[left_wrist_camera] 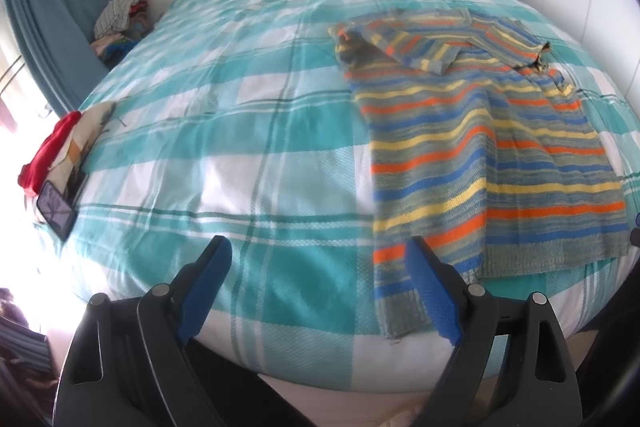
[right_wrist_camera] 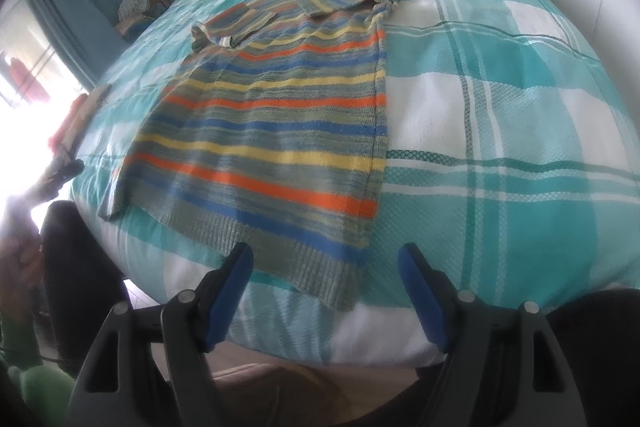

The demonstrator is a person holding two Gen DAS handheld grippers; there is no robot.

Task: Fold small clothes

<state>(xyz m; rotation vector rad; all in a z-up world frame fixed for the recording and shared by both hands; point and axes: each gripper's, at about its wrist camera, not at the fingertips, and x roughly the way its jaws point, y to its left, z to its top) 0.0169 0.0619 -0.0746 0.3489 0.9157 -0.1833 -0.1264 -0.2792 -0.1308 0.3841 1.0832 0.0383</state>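
Observation:
A striped knit sweater (left_wrist_camera: 492,155), in orange, blue, yellow and grey-green, lies on the bed with both sleeves folded across its chest. Its left side is folded over along a lengthwise crease. It fills the middle of the right wrist view (right_wrist_camera: 280,131). My left gripper (left_wrist_camera: 320,259) is open and empty above the near bed edge, its right finger over the sweater's lower left corner. My right gripper (right_wrist_camera: 326,263) is open and empty just above the sweater's hem (right_wrist_camera: 316,267).
The bed has a teal and white checked cover (left_wrist_camera: 224,131). A phone (left_wrist_camera: 56,209) and red and patterned cloths (left_wrist_camera: 56,143) lie at its left edge. A clothes pile (left_wrist_camera: 120,19) and a blue curtain (left_wrist_camera: 44,27) stand at the far left.

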